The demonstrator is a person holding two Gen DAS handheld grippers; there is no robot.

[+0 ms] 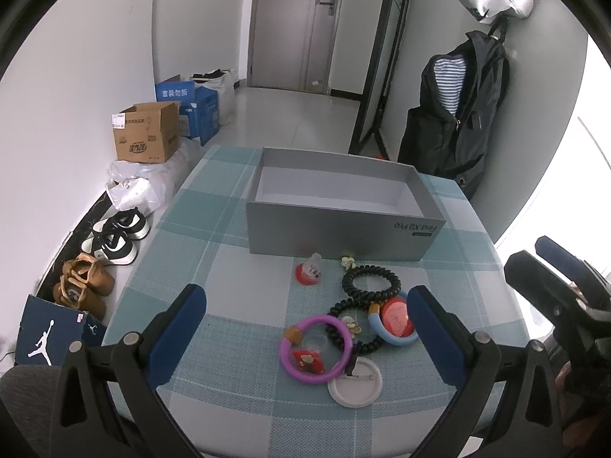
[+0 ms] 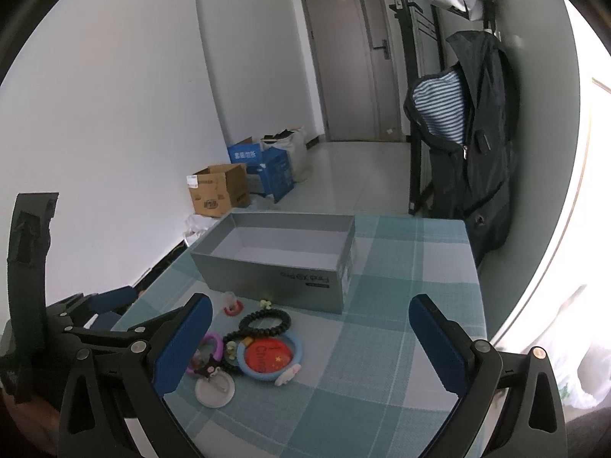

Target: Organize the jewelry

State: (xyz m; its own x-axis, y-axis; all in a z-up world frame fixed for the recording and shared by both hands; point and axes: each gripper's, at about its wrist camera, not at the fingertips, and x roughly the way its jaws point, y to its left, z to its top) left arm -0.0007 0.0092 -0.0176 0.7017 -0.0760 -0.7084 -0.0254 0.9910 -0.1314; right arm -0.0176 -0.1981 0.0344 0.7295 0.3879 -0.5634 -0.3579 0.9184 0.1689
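A heap of jewelry lies on the checked tablecloth in front of an open grey box (image 1: 343, 234) (image 2: 275, 278). In it are a purple ring (image 1: 315, 348) (image 2: 210, 343), a black coil hair tie (image 1: 371, 280) (image 2: 265, 322), a blue ring (image 1: 397, 339) (image 2: 267, 374) around a red badge (image 1: 397, 318) (image 2: 269, 355), a white round badge (image 1: 355, 381) (image 2: 214, 387) and a small red-based charm (image 1: 310, 271) (image 2: 233, 305). My left gripper (image 1: 305, 328) is open above the heap, empty. My right gripper (image 2: 311, 343) is open, empty, to the right of the heap.
The table (image 1: 214, 229) is round-edged, with the floor to its left. There stand shoes (image 1: 114, 240), a brown cardboard box (image 1: 147, 137) and a blue box (image 1: 198, 110). A dark jacket (image 1: 458, 114) hangs at the back right.
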